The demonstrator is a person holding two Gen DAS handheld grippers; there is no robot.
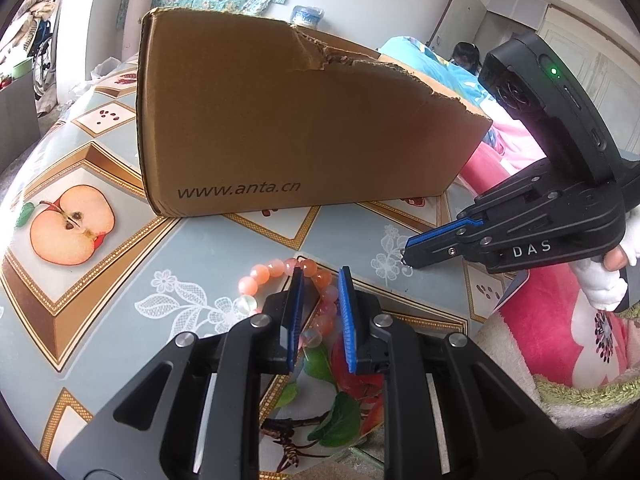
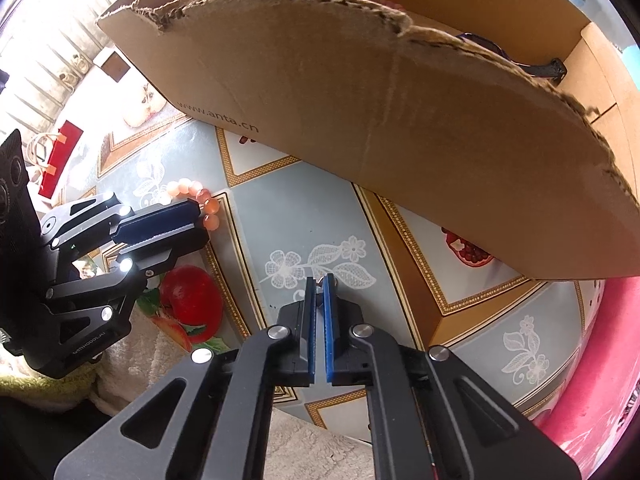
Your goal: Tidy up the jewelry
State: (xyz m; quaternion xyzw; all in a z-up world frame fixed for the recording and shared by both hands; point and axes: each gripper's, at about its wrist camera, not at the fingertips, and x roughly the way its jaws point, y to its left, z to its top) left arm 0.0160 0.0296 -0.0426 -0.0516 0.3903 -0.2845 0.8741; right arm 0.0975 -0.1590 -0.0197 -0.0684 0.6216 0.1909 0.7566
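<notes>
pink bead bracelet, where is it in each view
Left wrist view: the pink bead bracelet lies low at centre on the tablecloth, between the left gripper fingers.
Right wrist view: the bracelet sits at mid-left, its beads showing at the left gripper's tips.
Shared landmark: the torn brown cardboard box printed www.anta.cn, standing behind the bracelet in both.

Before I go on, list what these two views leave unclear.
- Small metal piece at the right gripper tips: too small to identify in either view.
- Bead bracelet: its near part is hidden behind the left gripper fingers; left wrist view cannot settle whether they pinch it.
- Cardboard box contents: the torn wall hides most; right wrist view shows only a dark strap-like item.
</notes>
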